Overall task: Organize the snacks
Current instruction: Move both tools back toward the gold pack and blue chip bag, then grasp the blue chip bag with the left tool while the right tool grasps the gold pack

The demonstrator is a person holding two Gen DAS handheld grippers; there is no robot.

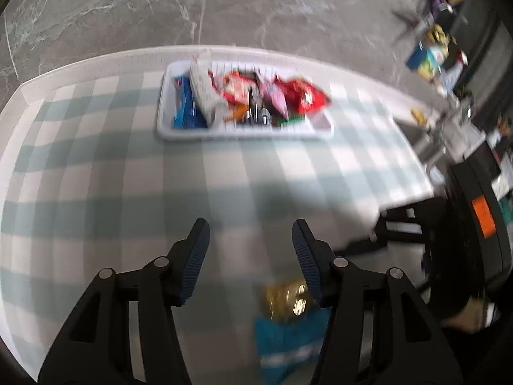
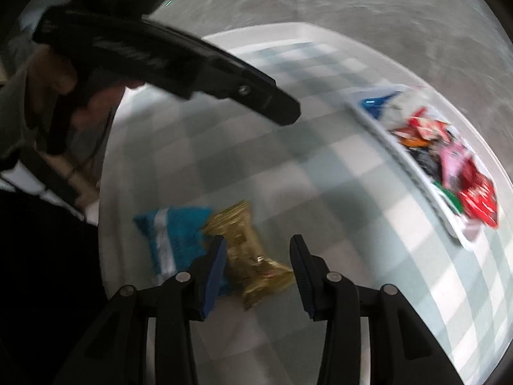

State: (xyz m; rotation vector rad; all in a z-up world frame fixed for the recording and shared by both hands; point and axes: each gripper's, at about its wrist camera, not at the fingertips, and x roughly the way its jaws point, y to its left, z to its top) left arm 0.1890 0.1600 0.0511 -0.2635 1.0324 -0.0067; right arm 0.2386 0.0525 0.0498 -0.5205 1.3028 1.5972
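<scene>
A white tray (image 1: 243,133) full of snack packets (blue, white, red, pink) sits at the far side of a checked tablecloth; it also shows in the right wrist view (image 2: 413,173). A gold packet (image 2: 253,256) and a teal packet (image 2: 174,240) lie on the cloth near the table's front edge. My right gripper (image 2: 258,245) is open above the gold packet, not touching it. My left gripper (image 1: 250,234) is open and empty over bare cloth; the gold packet (image 1: 285,296) and teal packet (image 1: 288,340) lie below its right finger. Both views are blurred.
The checked tablecloth (image 1: 128,176) covers a white table over a grey marble floor (image 1: 160,6). Cluttered shelves and dark equipment (image 1: 474,192) stand to the right. In the right wrist view the other gripper's black body (image 2: 179,64) reaches across the upper left.
</scene>
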